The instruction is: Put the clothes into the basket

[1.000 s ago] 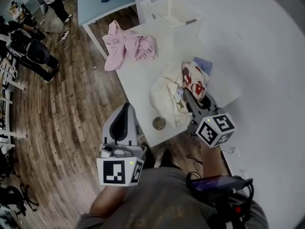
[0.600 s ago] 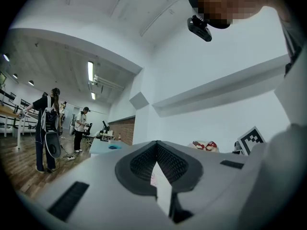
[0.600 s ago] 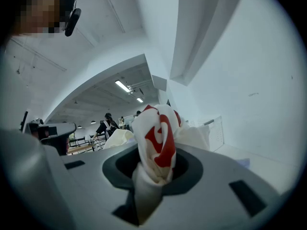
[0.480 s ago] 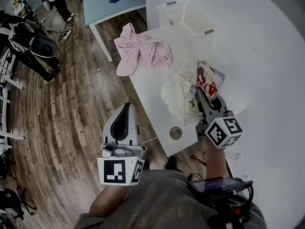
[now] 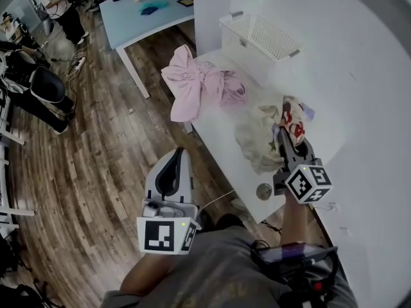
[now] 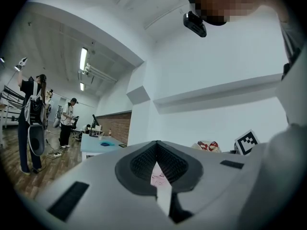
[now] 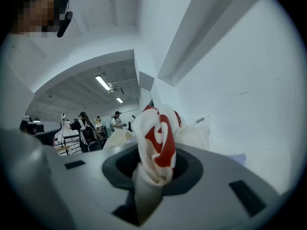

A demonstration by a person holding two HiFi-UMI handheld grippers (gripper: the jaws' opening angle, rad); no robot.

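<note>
While the left gripper (image 5: 174,164) is held level above the wooden floor (image 5: 96,153), off the near-left side of the white desk (image 5: 221,130), its jaws stand closed together with nothing gripped between them. To its right, a pink garment (image 5: 202,85) lies crumpled on the far-left part of the desk, with one portion hanging over the left edge. The white perforated basket (image 5: 260,37) stands at the far end of the desk, against the wall and beyond the pink garment. A cream garment (image 5: 257,140) lies heaped nearer the person, on the right part of the desk. A small round object (image 5: 264,191) rests near the desk's near edge, just beside the right gripper (image 5: 286,140). The right gripper's jaws are clamped on a fold of the red-and-white garment (image 7: 160,147), which bunches up out of the pads. The rest of that garment lies against the cream heap, well apart from the basket.
</note>
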